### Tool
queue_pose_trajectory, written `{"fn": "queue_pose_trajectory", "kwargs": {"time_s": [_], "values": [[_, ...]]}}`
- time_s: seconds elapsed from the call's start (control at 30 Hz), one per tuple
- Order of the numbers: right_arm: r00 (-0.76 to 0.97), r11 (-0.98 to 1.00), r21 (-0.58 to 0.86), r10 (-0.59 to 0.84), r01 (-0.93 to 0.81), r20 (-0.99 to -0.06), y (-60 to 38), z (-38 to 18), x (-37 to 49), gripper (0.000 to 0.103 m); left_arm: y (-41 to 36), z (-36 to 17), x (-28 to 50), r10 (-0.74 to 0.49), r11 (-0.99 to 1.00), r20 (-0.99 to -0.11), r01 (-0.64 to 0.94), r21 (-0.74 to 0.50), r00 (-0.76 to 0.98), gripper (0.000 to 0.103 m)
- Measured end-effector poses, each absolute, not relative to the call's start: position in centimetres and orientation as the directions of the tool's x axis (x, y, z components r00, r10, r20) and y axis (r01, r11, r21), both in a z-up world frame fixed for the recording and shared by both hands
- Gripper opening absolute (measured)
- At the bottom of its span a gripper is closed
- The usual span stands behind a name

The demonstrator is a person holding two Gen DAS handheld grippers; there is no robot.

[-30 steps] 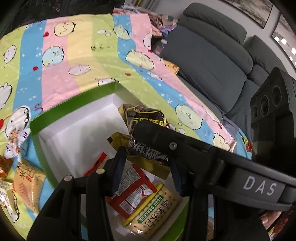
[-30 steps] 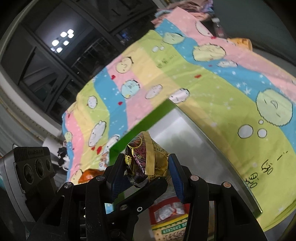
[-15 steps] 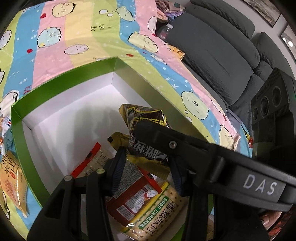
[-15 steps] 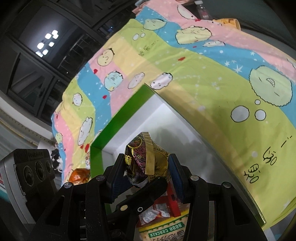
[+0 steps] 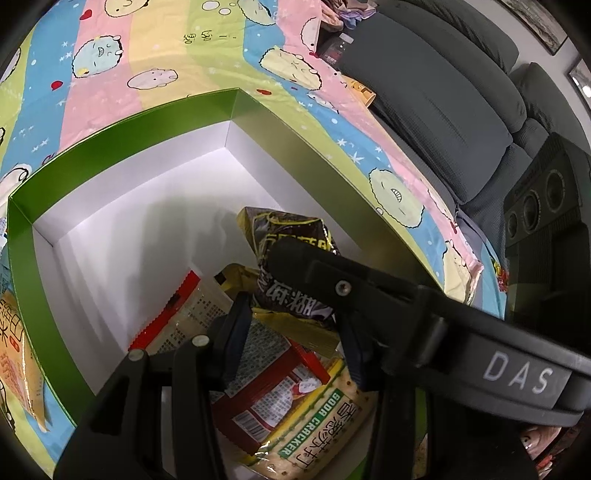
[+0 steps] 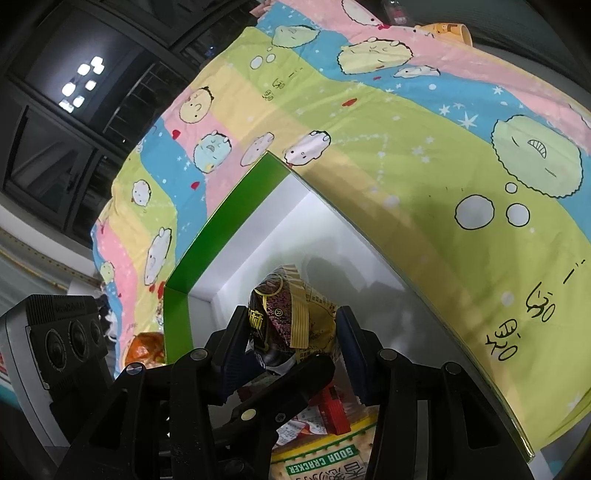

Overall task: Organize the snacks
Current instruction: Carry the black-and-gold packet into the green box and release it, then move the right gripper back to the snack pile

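Observation:
A dark brown and yellow snack bag point(image 5: 291, 236) hangs over the open green box point(image 5: 147, 122), whose inside is white. My left gripper point(image 5: 291, 339) is shut on the bag's lower yellow end. The right gripper's finger point(image 5: 314, 266) crosses in front of the bag. In the right wrist view my right gripper point(image 6: 291, 332) is shut on the same bag point(image 6: 295, 306), above the box point(image 6: 221, 229). On the box floor lie a red packet point(image 5: 266, 398) and a soda cracker pack point(image 5: 317, 421).
The box sits on a striped cartoon blanket point(image 5: 110, 92). Orange snack packets point(image 5: 14, 350) lie outside the box's left wall. A grey sofa point(image 5: 443, 110) stands at the right. A yellow cup point(image 6: 447, 33) sits at the blanket's far edge.
Both grippers have come down together with the bag still held. The box fills more of both views and its white floor is closer.

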State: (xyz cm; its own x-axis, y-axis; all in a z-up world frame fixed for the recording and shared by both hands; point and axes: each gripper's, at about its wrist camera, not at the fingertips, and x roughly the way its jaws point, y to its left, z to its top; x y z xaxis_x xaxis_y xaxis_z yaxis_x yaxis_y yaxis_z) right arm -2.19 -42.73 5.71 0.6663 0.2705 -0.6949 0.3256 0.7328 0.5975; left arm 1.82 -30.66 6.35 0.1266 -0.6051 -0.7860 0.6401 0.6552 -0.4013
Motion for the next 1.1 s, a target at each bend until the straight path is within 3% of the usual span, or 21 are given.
{"fn": "queue_pose_trajectory", "kwargs": {"time_s": [0.8, 1.1], "values": [[0.642, 0.756, 0.554, 0.237, 0.350, -0.729, -42.5, 5.3, -1.8, 0.049, -31.5, 5.2, 2.4, -0.561, 0.679, -0.824, 0.613, -0.403, 0.080, 0.046], [0.670, 0.752, 0.571, 0.241, 0.328, -0.702, -42.5, 6.5, -2.8, 0.049, -30.6, 6.8, 1.8, -0.577, 0.684, -0.808, 0.611, -0.399, 0.117, 0.053]]}}
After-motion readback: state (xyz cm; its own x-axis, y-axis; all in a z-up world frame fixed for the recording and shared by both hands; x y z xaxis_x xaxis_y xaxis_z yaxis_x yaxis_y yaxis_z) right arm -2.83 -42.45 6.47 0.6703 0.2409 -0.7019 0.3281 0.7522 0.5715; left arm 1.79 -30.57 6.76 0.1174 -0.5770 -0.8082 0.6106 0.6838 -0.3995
